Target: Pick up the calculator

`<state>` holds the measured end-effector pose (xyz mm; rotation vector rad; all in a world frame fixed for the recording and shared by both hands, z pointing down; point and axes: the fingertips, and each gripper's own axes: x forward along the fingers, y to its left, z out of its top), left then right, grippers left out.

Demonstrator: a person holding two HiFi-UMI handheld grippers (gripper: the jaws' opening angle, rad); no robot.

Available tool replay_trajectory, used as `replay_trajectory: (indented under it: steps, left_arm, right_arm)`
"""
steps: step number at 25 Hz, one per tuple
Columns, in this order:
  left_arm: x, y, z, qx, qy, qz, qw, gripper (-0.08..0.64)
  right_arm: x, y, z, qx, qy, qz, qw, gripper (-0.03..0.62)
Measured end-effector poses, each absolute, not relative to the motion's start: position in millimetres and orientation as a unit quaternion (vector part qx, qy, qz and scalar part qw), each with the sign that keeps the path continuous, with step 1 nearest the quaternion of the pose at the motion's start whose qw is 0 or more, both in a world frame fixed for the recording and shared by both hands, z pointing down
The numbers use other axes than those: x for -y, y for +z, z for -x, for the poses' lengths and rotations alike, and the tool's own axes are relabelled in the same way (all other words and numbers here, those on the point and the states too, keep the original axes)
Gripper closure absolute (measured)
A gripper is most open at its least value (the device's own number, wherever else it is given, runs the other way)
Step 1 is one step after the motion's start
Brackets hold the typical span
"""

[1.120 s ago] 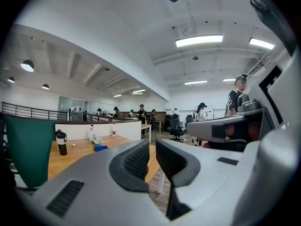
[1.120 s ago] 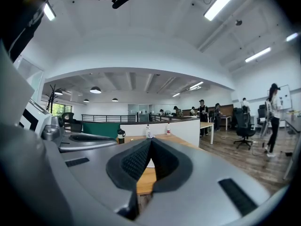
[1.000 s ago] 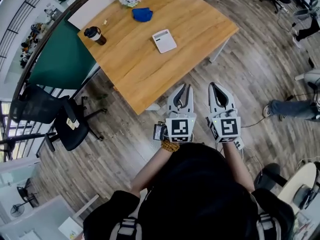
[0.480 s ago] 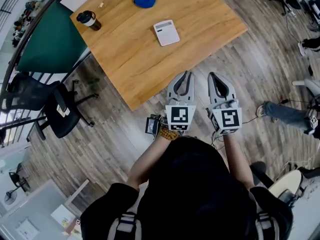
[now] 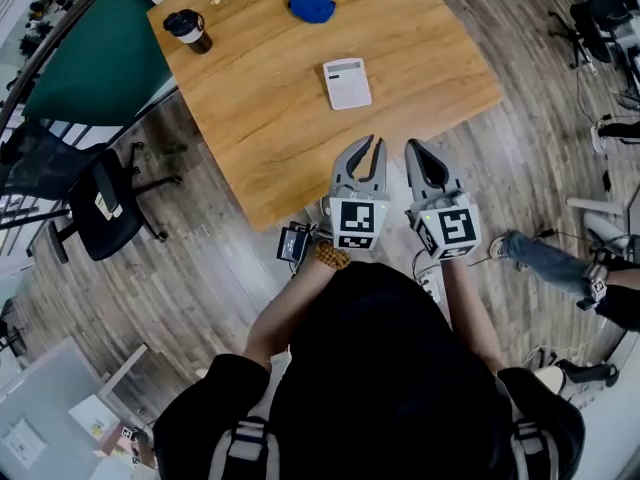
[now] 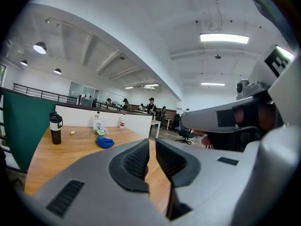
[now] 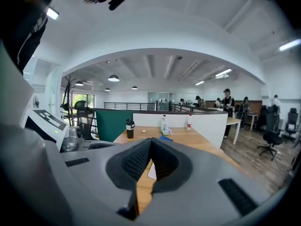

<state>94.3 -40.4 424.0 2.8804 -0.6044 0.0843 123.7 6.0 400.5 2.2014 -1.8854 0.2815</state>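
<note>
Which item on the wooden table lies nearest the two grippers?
The white calculator, lying flat just ahead of them. The blue cloth and the dark cup sit farther back.

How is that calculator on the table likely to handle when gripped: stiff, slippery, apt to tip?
The calculator looks like a thin, flat slab: probably stiff and light. It lies flat on the smooth table, so it may slide when nudged, and its low edges offer little to grip. Rolling or tipping seems unlikely.
</note>
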Motion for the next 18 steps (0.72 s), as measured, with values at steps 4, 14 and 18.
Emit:
replay_trajectory:
  steps: [4, 14, 18]
  left_arm:
    - [61.6, 424.6, -111.8, 0.206, 0.029, -0.971, 0.119, 0.500]
    - [105.0, 444.1, -108.7, 0.232, 0.037, -0.960, 0.149, 0.500]
    - [122.4, 457.6, -114.3, 0.243, 0.052, -0.957, 0.150, 0.500]
  right_arm:
    - [17.9, 418.7, -142.8, 0.636, 0.139, -0.749, 0.119, 0.588]
    - [58.0, 454.5, -149.6, 0.646, 0.179, -0.728, 0.144, 0.588]
    - [75.7, 472.1, -160.4, 0.652, 0.190, -0.719, 0.148, 0.588]
